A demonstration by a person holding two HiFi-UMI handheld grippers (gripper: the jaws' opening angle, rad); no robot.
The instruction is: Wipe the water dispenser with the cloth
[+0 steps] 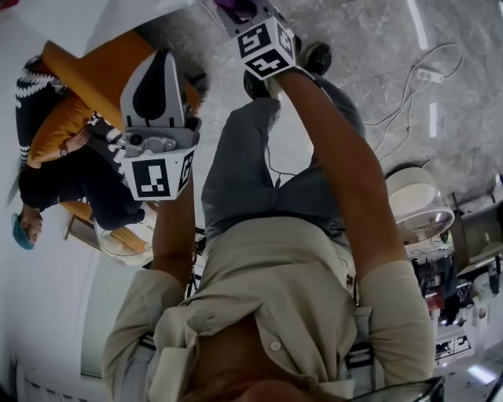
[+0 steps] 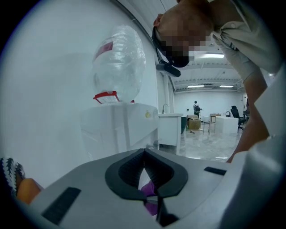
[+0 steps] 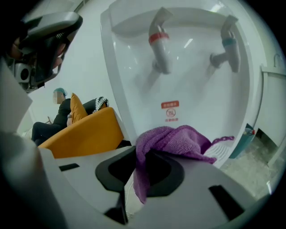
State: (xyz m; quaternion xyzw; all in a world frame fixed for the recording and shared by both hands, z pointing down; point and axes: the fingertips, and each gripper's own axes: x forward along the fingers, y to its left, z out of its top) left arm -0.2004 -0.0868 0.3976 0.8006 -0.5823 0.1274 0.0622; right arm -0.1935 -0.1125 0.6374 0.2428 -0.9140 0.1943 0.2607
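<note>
The white water dispenser (image 3: pixel 187 89) fills the right gripper view, with its red tap (image 3: pixel 160 44) and blue tap (image 3: pixel 228 49) in the recess. My right gripper (image 3: pixel 142 154) is shut on a purple cloth (image 3: pixel 172 141), which drapes over one jaw just in front of the drip tray (image 3: pixel 220 152). In the head view that gripper (image 1: pixel 245 14) is held out far ahead, the cloth (image 1: pixel 236 8) at the top edge. My left gripper (image 2: pixel 144 156) is shut and holds nothing that I can make out; it points at the dispenser (image 2: pixel 120 129) and its clear bottle (image 2: pixel 119 65) from farther back.
A person sits on an orange sofa (image 1: pixel 86 74) to the left of the dispenser. A white cable and power strip (image 1: pixel 428 74) lie on the marble floor at the right. A round white appliance (image 1: pixel 416 200) and cluttered shelves stand at the right. A white counter (image 2: pixel 170 127) is beyond the dispenser.
</note>
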